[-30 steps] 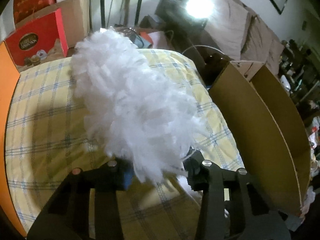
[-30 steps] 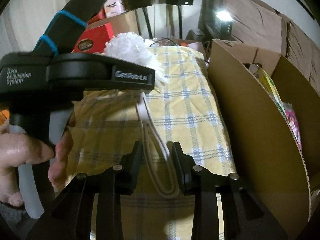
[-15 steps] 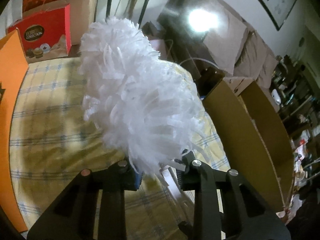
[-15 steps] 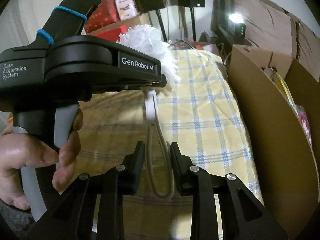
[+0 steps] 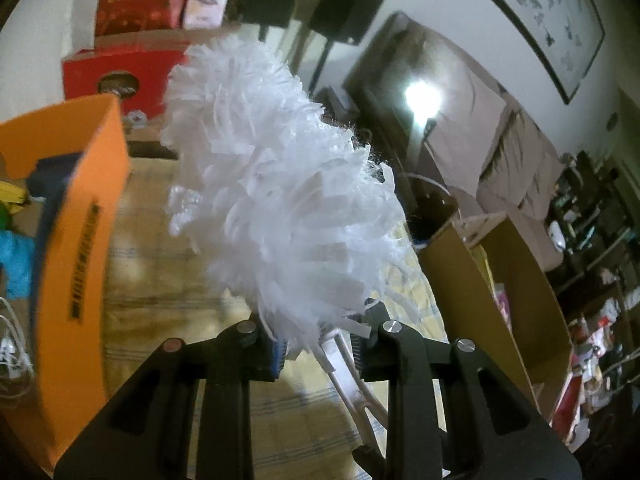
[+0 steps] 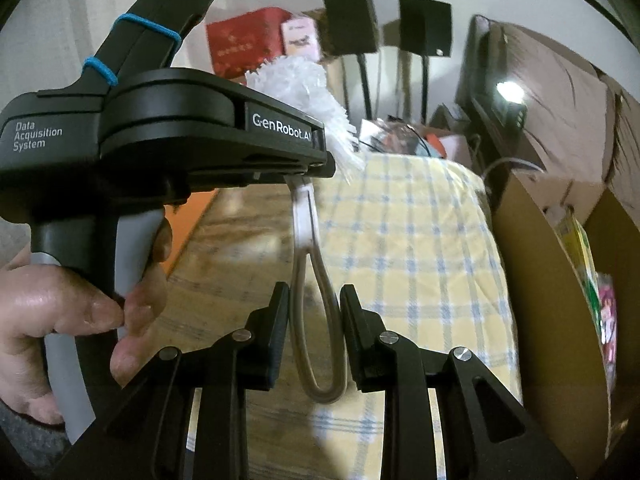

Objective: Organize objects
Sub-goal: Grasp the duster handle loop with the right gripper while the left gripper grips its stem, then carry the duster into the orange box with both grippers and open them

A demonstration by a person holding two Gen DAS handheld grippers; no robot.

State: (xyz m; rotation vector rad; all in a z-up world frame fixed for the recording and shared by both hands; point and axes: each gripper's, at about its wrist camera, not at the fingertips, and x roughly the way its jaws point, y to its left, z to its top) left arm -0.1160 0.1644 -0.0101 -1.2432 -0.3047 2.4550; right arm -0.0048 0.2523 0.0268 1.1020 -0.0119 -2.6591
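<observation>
A white fluffy duster [image 5: 276, 196] stands up in front of my left gripper [image 5: 320, 344], whose fingers are shut on its base where the head meets the white handle [image 5: 344, 364]. The duster is lifted above the yellow checked tablecloth [image 5: 160, 280]. In the right wrist view the handle's looped end [image 6: 316, 320] hangs down between the fingers of my right gripper [image 6: 314, 312], which stand close on either side of the loop. The left gripper's black body [image 6: 168, 136] and the hand holding it fill the left of that view, with the duster head [image 6: 308, 92] behind.
An orange box [image 5: 80, 240] with things inside stands at the left. An open brown cardboard box [image 5: 500, 292] with items stands at the right; it also shows in the right wrist view [image 6: 560, 300]. Red boxes [image 5: 120, 68] and black speakers [image 6: 352, 20] are at the back.
The left gripper has risen and tilted with the duster, and the orange box has come into view. The right gripper stays around the handle loop.
</observation>
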